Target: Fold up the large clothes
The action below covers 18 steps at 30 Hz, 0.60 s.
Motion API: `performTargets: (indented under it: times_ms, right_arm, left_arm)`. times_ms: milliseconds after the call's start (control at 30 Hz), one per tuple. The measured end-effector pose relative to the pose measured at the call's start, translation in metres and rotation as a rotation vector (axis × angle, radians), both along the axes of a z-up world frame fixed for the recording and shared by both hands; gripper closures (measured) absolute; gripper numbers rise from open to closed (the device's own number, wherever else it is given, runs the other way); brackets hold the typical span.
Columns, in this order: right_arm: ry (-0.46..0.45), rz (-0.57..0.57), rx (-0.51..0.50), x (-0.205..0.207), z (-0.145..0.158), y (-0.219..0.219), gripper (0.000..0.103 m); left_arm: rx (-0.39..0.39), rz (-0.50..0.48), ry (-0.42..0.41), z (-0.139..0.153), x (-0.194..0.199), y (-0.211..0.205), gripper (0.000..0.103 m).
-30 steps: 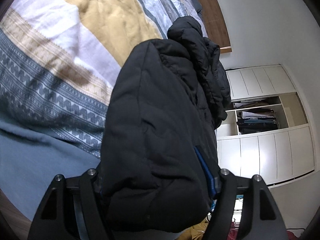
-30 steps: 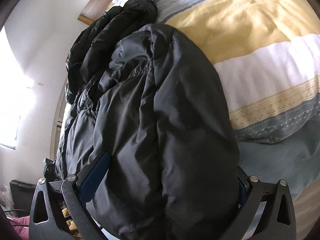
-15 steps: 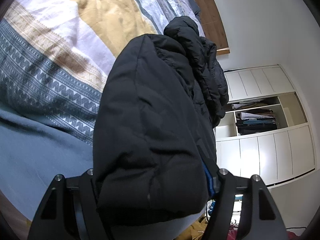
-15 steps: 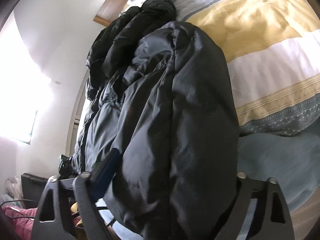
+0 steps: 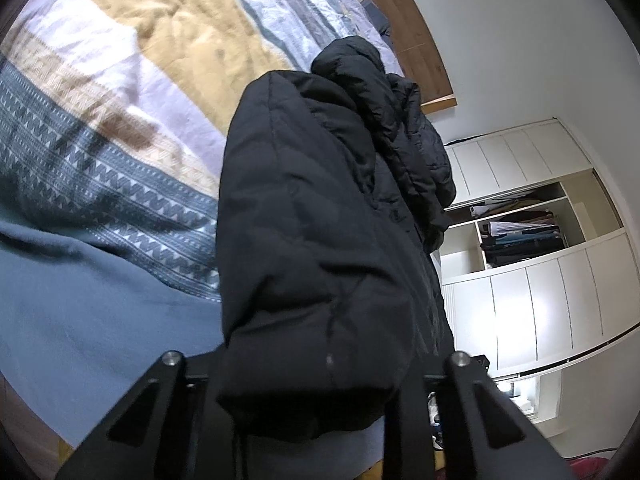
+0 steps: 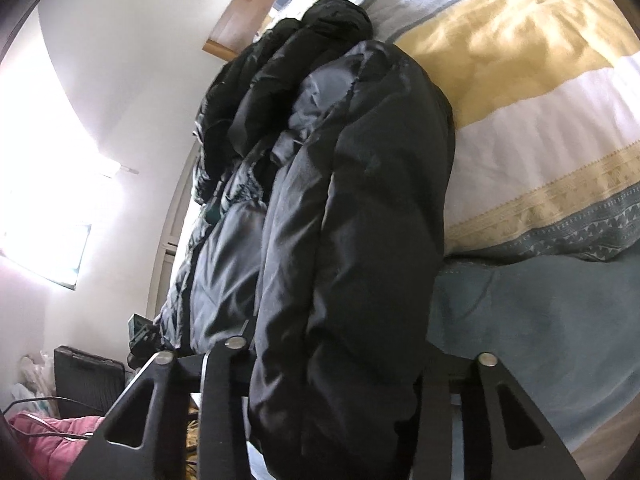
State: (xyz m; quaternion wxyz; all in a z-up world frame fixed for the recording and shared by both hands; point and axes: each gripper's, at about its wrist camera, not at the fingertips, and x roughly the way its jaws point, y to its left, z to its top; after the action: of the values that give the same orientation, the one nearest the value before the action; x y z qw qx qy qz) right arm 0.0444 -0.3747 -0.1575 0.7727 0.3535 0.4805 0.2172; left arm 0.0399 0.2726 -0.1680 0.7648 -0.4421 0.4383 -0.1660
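A bulky black puffer jacket point(image 5: 320, 220) lies along the edge of the bed point(image 5: 100, 160), partly folded, with its hood end far from me. My left gripper point(image 5: 316, 380) is closing on the near end of the jacket, and the padding bulges over its fingers point(image 5: 160, 400) and hides the pads. In the right wrist view the same jacket point(image 6: 360, 200) shows its greyer lining on the left. My right gripper point(image 6: 332, 380) is closing on a thick fold at the near end, squeezed between its jaws.
The bed point(image 6: 540, 120) has a striped yellow, white and blue cover over a blue sheet. A wooden headboard point(image 5: 420, 40) and a white wardrobe point(image 5: 540, 260) with an open shelf stand beyond. A black case point(image 6: 84, 376) and pink fabric point(image 6: 48, 440) lie on the floor.
Both pairs of jaws have closed in from wide open onto the jacket's near end. The left gripper has risen a little, lifting that end off the blue sheet.
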Motion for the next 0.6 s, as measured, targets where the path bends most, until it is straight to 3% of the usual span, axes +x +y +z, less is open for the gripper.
performTargets:
  times_ms: [367,600]
  right_arm:
    - [-0.098,-0.020,0.031,0.008,0.021,0.001,0.079]
    - [-0.184,-0.045,0.110,0.023,0.042,-0.003,0.082]
  left_arm:
    - [0.009,-0.007,-0.061,0.042,0.009,-0.014,0.088]
    - [0.021,-0.023,-0.128,0.093,0.021,-0.027,0.088]
